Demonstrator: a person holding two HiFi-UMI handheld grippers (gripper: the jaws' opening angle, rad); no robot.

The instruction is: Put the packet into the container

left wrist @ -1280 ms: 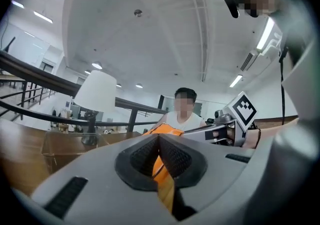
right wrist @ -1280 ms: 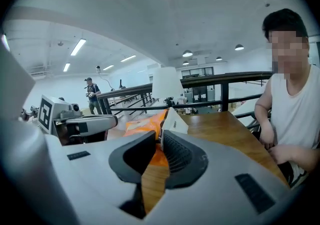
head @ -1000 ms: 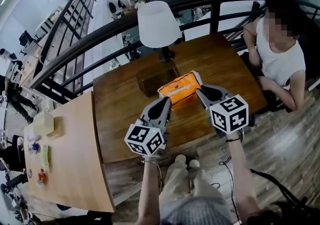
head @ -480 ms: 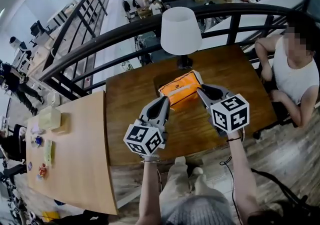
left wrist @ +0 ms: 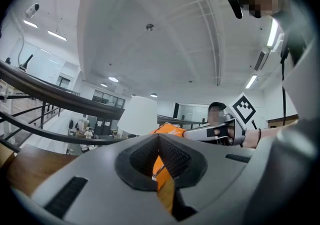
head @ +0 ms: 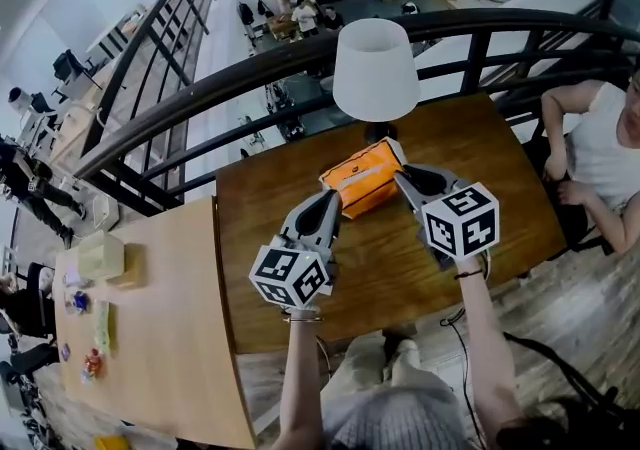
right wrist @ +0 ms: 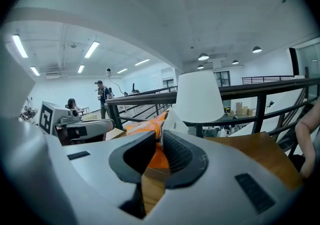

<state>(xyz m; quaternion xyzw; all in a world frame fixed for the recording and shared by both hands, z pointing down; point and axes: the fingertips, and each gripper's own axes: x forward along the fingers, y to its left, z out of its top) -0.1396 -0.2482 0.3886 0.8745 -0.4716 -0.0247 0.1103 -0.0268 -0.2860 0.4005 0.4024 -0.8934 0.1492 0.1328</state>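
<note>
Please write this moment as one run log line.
left gripper: shut on packet | right gripper: shut on packet | packet: orange, held at both ends over table

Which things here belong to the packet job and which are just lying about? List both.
Job: orange plastic packet, pinched at its ends by the left hand-held gripper and right hand-held gripper.
Lying about: white-shaded table lamp, pale green box on the light wooden table, seated person.
</note>
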